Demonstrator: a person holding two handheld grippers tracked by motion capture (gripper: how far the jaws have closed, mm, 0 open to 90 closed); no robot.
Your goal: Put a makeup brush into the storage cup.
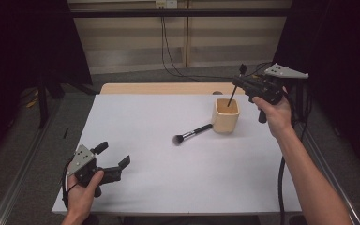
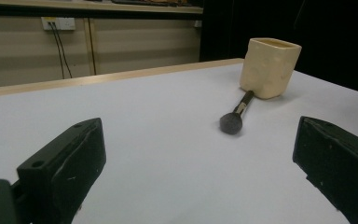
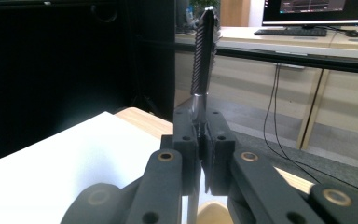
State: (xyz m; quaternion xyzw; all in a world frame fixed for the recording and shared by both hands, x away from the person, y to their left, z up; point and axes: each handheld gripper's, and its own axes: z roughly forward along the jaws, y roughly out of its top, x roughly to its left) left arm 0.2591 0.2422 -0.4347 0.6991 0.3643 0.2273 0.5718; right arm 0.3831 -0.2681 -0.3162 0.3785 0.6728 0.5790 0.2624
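A cream square cup (image 1: 226, 115) stands on the white table (image 1: 168, 187) at the right rear. A make-up brush (image 1: 191, 135) with a dark fluffy head lies just left of it, its handle end against the cup. My right gripper (image 1: 241, 83) hovers above the cup, shut on a thin black brush (image 1: 233, 93) whose lower end dips into the cup's mouth. In the right gripper view the jaws (image 3: 203, 135) pinch this brush's stem, and its ridged head (image 3: 203, 51) stands upright. My left gripper (image 1: 114, 153) rests open at the table's front left, facing the cup (image 2: 269, 67) and the fluffy brush (image 2: 235, 116).
A wooden strip (image 1: 164, 88) runs along the table's far edge. Cables hang down the pale wall panels behind it. Dark curtains close in both sides, and a metal rail (image 1: 23, 183) runs along the floor at the left.
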